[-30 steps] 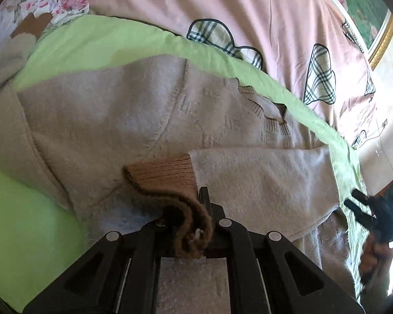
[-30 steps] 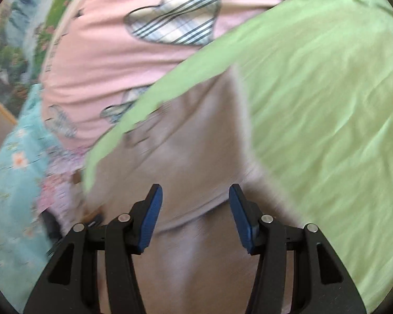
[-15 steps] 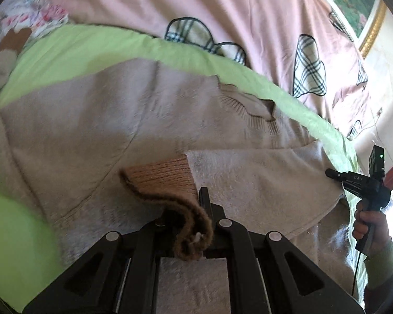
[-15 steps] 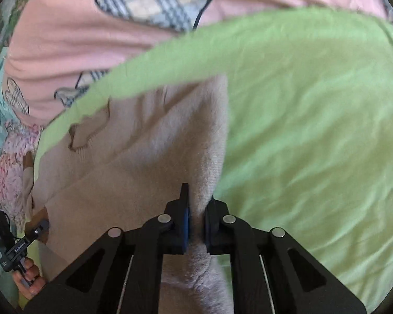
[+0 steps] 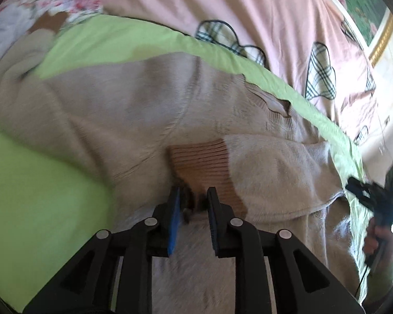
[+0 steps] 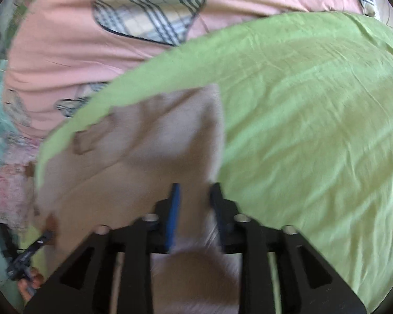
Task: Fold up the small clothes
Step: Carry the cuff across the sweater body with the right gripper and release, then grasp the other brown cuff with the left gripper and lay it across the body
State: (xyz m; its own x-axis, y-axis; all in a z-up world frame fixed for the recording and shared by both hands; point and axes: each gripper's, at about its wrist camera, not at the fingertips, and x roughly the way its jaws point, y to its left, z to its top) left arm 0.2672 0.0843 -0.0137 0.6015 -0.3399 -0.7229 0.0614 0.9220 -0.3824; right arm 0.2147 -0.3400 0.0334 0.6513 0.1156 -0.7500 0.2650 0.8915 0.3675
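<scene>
A beige knitted sweater [image 5: 112, 110] lies flat on a green sheet [image 5: 39, 196]. One sleeve is folded across its body, and the brown ribbed cuff [image 5: 199, 162] lies flat just ahead of my left gripper [image 5: 192, 201]. Its jaws are opening, with the cuff's near edge loose between them. In the right wrist view the sweater's [image 6: 157, 144] folded side edge runs between the fingers of my right gripper [image 6: 194, 196]. Those jaws are opening too, and the cloth sits slack in the gap. Each gripper shows in the other's view: the right gripper [image 5: 374, 198] at the right, the left gripper [image 6: 26, 256] at lower left.
A pink duvet with plaid hearts [image 5: 249, 13] lies beyond the green sheet [image 6: 314, 130]. Floral bedding [image 6: 10, 183] lies at the left edge. A gold picture frame [image 5: 382, 36] is at upper right. A hand [image 5: 377, 238] holds the right gripper's handle.
The left jaws have parted and let go of the brown cuff, which now lies flat on the sweater. The right jaws shut on the sweater's edge half a second ago and have since parted.
</scene>
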